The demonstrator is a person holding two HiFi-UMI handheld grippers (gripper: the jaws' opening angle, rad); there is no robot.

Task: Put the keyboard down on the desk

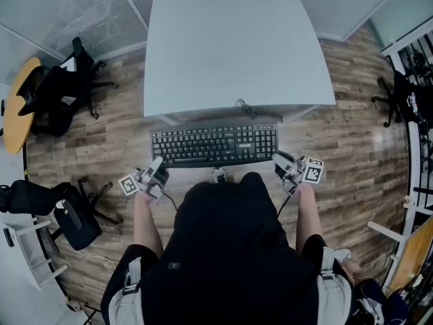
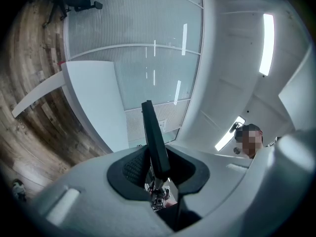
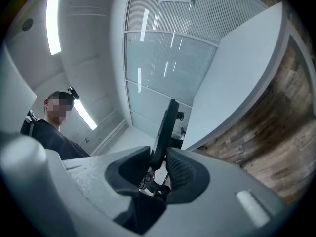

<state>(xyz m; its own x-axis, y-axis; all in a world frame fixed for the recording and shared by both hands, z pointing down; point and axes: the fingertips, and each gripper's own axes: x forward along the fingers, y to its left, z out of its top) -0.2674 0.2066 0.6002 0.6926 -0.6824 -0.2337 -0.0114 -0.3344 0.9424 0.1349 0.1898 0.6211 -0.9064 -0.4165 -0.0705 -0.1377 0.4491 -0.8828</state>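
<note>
I see a wood-plank floor [image 1: 358, 134] round a white counter [image 1: 237, 46]. Black chairs [image 1: 64, 93] stand at my left beside a round yellow table [image 1: 15, 110]. Ribbed glass walls [image 2: 133, 68] close the room; strip lights [image 2: 267, 43] glow on the ceiling.

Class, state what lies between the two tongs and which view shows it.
The keyboard, its ends held by left tongs and right tongs; head view shows it.

a wood-plank floor [image 1: 365, 147] carries a black office chair [image 1: 64, 90] beside a round yellow table [image 1: 17, 107] at left, another chair [image 1: 400, 95] at right, frosted glass partitions [image 1: 61, 9] beyond.
</note>
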